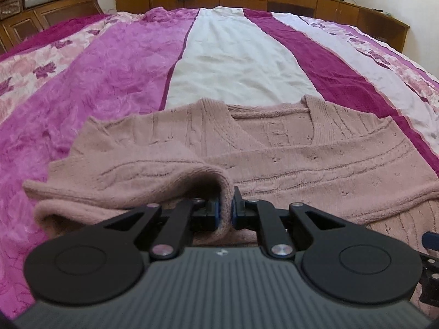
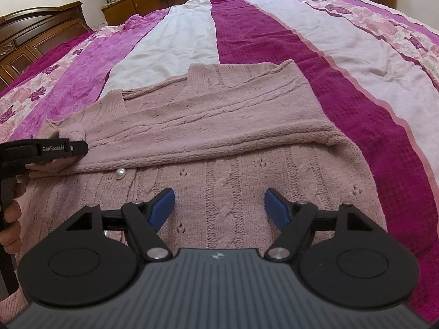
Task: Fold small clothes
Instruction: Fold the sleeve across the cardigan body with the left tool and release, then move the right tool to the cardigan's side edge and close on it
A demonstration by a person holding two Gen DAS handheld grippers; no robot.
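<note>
While the left hand-held gripper point(image 1: 225, 209) pinches the pink cardigan's point(image 2: 219, 126) sleeve cuff, the right hand-held gripper point(image 2: 219, 205) hovers released above it.

Beyond the cardigan point(image 2: 219, 126) you have open bed point(image 2: 274, 35) on every side; only the left tool point(image 2: 79, 148) crowds your right tool's point(image 2: 219, 205) left.

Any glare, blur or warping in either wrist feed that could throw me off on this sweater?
Left wrist view: strong fisheye bending of the bed, bright window glare at top, sweater sharp, gripper body soft. Right wrist view: same bowing, even daylight, no glare; knit and pearl button crisp, faint shadow under the folded sleeve.
</note>
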